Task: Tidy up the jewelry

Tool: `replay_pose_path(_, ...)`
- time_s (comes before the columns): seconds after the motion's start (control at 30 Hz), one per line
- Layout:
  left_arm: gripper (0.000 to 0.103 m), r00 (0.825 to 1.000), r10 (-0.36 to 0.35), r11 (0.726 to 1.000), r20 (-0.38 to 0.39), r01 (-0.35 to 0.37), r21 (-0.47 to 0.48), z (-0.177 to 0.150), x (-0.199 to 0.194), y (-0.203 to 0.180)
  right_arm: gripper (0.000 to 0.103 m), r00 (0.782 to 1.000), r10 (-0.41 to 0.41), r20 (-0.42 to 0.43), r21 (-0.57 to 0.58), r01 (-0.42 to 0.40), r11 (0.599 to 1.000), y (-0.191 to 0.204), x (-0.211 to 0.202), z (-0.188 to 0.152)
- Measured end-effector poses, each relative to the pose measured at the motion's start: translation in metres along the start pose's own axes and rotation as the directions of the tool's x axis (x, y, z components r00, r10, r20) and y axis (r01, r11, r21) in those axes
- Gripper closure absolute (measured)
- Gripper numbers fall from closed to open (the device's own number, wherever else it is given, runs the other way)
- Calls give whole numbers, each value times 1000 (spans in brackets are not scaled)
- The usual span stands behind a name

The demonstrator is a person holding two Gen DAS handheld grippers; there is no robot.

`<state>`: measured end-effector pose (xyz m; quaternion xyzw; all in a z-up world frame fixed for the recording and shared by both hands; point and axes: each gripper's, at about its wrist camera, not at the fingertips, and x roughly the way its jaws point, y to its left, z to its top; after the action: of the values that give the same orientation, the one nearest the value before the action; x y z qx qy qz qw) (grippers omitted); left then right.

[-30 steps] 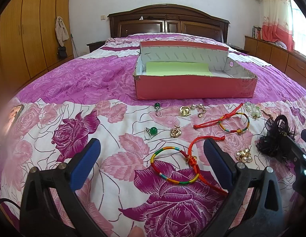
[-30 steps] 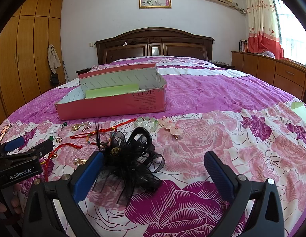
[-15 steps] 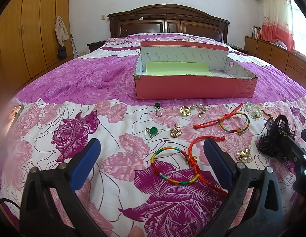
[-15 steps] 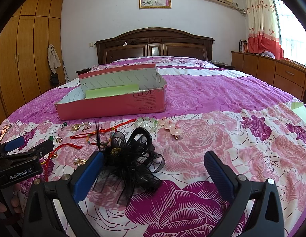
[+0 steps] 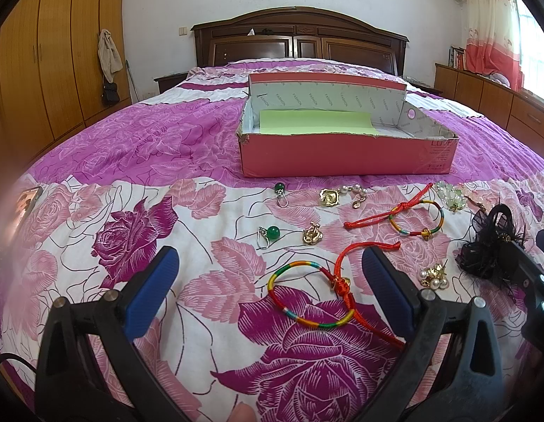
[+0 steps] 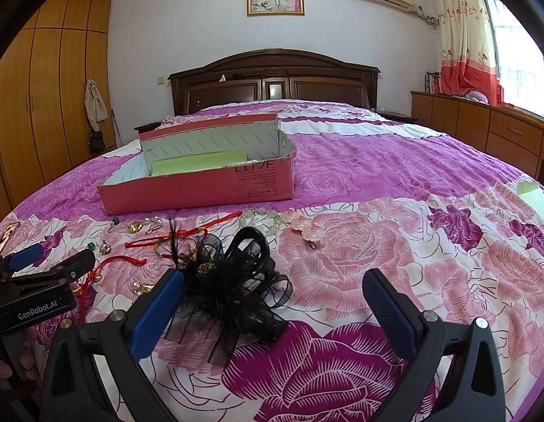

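Note:
An open pink box (image 5: 345,154) (image 6: 201,190) lies on the floral bedspread, holding a green sheet. In front of it jewelry is spread out: a rainbow cord bracelet (image 5: 308,293), a second bracelet (image 5: 417,216), green bead earrings (image 5: 270,234), gold pieces (image 5: 330,197), pearl earrings (image 5: 433,276). My left gripper (image 5: 270,293) is open, low over the near bracelet, holding nothing. A black feather hair clip (image 6: 229,281) (image 5: 490,246) lies just inside the left finger of my right gripper (image 6: 272,302), which is open. Pale beads (image 6: 259,219) and pink clips (image 6: 305,225) lie beyond it.
A wooden headboard (image 6: 272,77) stands at the far end of the bed. Wardrobes (image 5: 53,56) line the left wall, low cabinets (image 6: 482,126) the right. A phone (image 5: 25,204) lies at the bed's left edge. A pale green sheet (image 6: 535,200) rests at the right edge.

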<state>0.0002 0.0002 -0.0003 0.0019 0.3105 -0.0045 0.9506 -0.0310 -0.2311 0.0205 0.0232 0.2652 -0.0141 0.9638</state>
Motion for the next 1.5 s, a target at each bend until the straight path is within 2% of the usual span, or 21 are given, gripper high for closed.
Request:
replay_pose_path(1.1, 6, 1000, -4, 1000, -2, 4, 1, 0, 0, 0, 0, 1000, -1, 7, 0, 1, 1000, -1, -4, 1)
replay_pose_path(1.3, 6, 1000, -9, 1000, -17, 9, 6, 7, -4, -1, 0, 1000, 2, 22, 5, -2, 1000, -2, -11, 8)
replay_pose_path(1.5, 6, 998, -20, 1000, -57, 21, 23, 11, 0, 1, 0, 1000, 17, -4, 29, -17, 999, -4, -7, 13)
